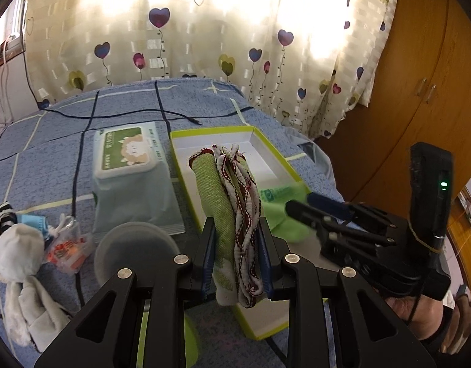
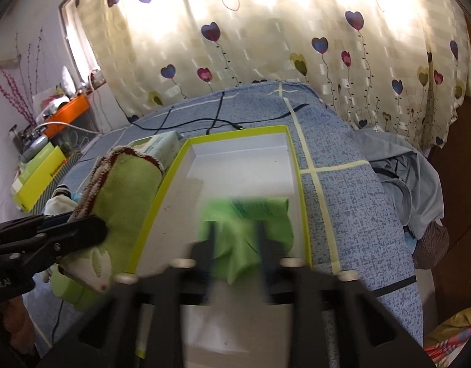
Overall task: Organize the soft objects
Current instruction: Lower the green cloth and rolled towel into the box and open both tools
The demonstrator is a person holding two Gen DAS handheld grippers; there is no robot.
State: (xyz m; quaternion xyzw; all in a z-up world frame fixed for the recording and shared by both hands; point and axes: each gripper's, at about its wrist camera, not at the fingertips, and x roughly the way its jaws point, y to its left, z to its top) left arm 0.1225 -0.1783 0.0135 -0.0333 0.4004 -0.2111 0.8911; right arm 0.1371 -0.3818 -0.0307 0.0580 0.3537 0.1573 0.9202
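My left gripper (image 1: 237, 230) is shut on a folded green towel with red-and-white trim (image 1: 226, 190), held above the near left part of the lime-rimmed white box (image 1: 266, 144). The towel also shows in the right wrist view (image 2: 125, 190), beside the box's left rim (image 2: 161, 190). My right gripper (image 2: 237, 233) is blurred; its fingers straddle a bright green cloth (image 2: 250, 224) lying in the box, and I cannot tell if they pinch it. In the left wrist view the right gripper (image 1: 299, 207) reaches onto that cloth (image 1: 284, 211).
A wet-wipes pack (image 1: 134, 171) lies left of the box. White socks (image 1: 20, 254), a small snack packet (image 1: 66, 248) and a grey round pad (image 1: 137, 251) lie at near left. A black cable (image 1: 174, 116) crosses the blue bedspread. Curtain behind, wooden wardrobe (image 1: 419, 92) right.
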